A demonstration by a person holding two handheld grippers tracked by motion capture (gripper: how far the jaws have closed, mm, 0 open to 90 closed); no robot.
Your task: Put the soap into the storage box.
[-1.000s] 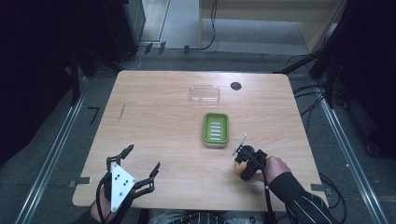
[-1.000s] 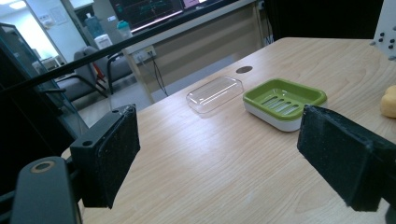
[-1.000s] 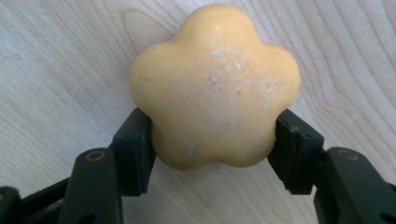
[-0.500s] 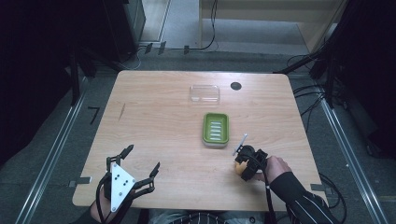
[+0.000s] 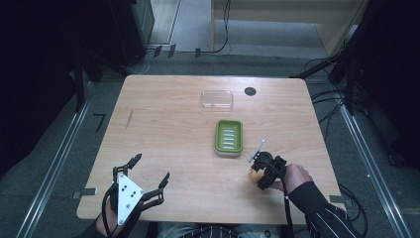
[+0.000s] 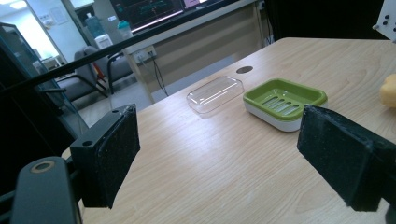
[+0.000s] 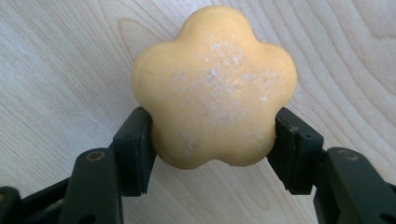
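A yellow flower-shaped soap [image 7: 215, 88] lies on the wooden table, pinched on both sides by the pads of my right gripper [image 7: 212, 140], which is shut on it. From above, the soap [image 5: 256, 174] and right gripper [image 5: 259, 171] sit at the table's near right, just in front of the green soap dish [image 5: 229, 124], which is empty. My left gripper [image 5: 151, 167] hovers at the near left, its jaws wide open with nothing between them. The left gripper view looks between its pads [image 6: 112, 154] at the dish [image 6: 254, 97] and the soap's edge [image 6: 388, 91].
A clear plastic lid [image 5: 217, 99] lies beyond the dish, toward the far edge, with a round dark cable hole [image 5: 250, 91] to its right. The left half of the table [image 5: 158, 124] is bare wood. The lid [image 6: 215, 94] also shows in the left gripper view.
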